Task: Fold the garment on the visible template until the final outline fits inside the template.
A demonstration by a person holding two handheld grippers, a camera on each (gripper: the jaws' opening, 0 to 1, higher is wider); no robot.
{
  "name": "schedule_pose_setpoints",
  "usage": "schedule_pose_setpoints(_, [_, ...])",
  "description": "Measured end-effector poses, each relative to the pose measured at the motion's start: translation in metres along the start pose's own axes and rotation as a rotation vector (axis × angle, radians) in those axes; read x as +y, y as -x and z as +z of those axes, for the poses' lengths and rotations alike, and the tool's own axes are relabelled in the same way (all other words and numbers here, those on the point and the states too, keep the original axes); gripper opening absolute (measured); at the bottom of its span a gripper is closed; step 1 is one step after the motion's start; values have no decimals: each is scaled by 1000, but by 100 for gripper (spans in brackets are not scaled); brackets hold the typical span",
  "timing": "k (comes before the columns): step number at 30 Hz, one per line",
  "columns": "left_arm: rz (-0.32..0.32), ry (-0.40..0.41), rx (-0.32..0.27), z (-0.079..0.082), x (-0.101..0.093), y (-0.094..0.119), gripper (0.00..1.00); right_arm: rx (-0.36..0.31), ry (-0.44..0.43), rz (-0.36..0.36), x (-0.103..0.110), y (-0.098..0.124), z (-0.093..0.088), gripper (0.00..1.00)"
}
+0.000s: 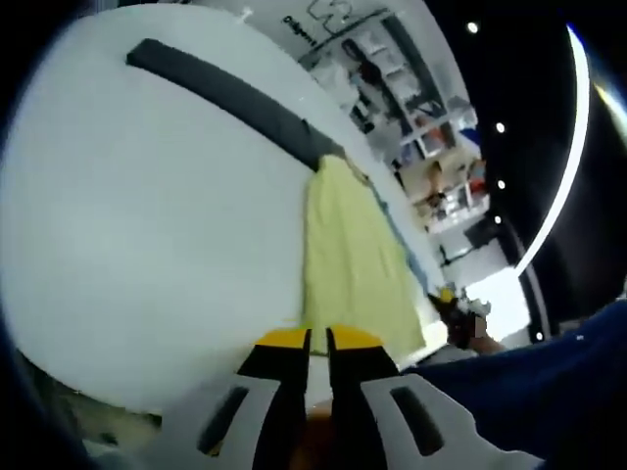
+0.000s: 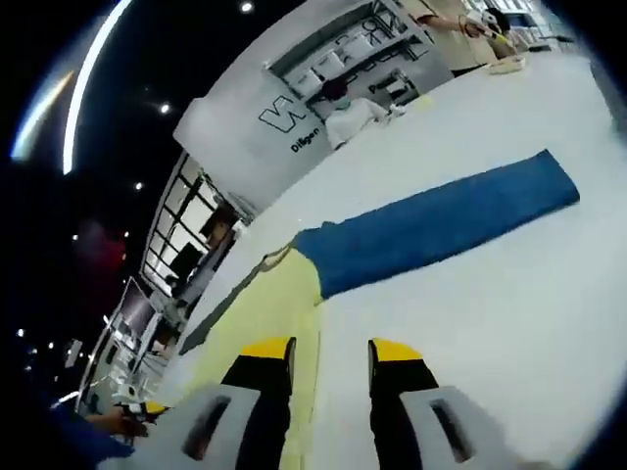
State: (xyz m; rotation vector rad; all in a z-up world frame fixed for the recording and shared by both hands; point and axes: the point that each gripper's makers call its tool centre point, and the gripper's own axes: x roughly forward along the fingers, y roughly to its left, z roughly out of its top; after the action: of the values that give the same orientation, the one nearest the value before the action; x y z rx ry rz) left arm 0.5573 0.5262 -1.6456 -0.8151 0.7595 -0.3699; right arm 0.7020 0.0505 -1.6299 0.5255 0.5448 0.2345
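A long pale-yellow cloth lies flat on the white table, running from my left gripper away to a dark band that crosses the table. The left jaws are shut, their yellow tips at the cloth's near edge; whether cloth is pinched between them is hidden. In the right gripper view the same yellow cloth lies left of a long blue band of fabric that meets it at one end. My right gripper stands open over the yellow cloth's edge and the bare table, holding nothing.
A blue sleeve fills the lower right of the left gripper view, with a hand on a yellow-and-black tool beyond it. Shelving and a lettered wall stand behind the table. People work at the far end.
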Motion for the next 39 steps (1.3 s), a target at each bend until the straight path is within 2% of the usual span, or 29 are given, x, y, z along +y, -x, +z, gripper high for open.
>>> schedule_pose_setpoints(1, [4, 16, -32, 4, 0, 1, 13, -34, 68, -45, -15, -12, 16, 24])
schedule_pose_setpoints(4, [-4, 27, -49, 6, -2, 1, 11, -41, 179, -89, -28, -29, 32, 25])
schedule_pose_setpoints(5, [0, 29, -52, 4, -4, -1, 12, -4, 242, -136, -45, -43, 37, 24])
schedule_pose_setpoints(7, [7, 27, -50, 1, -6, -3, 13, 8, 291, -165, -50, -45, 35, 18])
schedule_pose_setpoints(8, [8, 24, -50, 0, -7, -4, 13, 18, 314, -172, -55, -54, 37, 15])
schedule_pose_setpoints(11, [3, 24, -52, -7, -16, -6, 12, 41, 297, -182, -67, -66, 39, 10])
schedule_pose_setpoints(13, [11, 24, -53, -12, -18, -7, 12, 98, 348, -200, -73, -64, 30, 2])
schedule_pose_setpoints(14, [18, 25, -53, -15, -18, -8, 12, 127, 381, -188, -78, -70, 24, 0])
schedule_pose_setpoints(15, [20, 25, -53, -17, -18, -8, 12, 73, 432, -172, -77, -72, 34, 0])
schedule_pose_setpoints(16, [22, 27, -54, -19, -19, -9, 12, 101, 388, -184, -81, -69, 27, 0])
schedule_pose_setpoints(17, [23, 31, -55, -21, -19, -9, 12, 90, 403, -170, -82, -69, 29, 0])
schedule_pose_setpoints(20, [33, 43, -52, -28, -22, -12, 12, 110, 564, -134, -79, -68, 31, 0])
schedule_pose_setpoints(21, [35, 43, -51, -28, -22, -13, 12, 109, 567, -132, -79, -67, 31, 0])
schedule_pose_setpoints(25, [40, 46, -56, -29, -26, -16, 11, 72, 473, -124, -92, -65, 42, 0])
schedule_pose_setpoints(29, [41, 31, -51, -26, -30, -20, 11, 70, 495, -127, -104, -62, 46, 0])
schedule_pose_setpoints(35, [34, 24, -58, -21, -35, -21, 11, 55, 456, -154, -115, -59, 54, 0])
schedule_pose_setpoints(37, [30, 22, -63, -19, -36, -21, 11, 51, 388, -201, -122, -55, 58, 0])
schedule_pose_setpoints(38, [24, 21, -73, -14, -38, -22, 12, 30, 221, -213, -125, -55, 61, 0])
schedule_pose_setpoints(39, [19, 22, -82, -9, -39, -22, 12, -61, 178, -141, -107, -51, 71, 0])
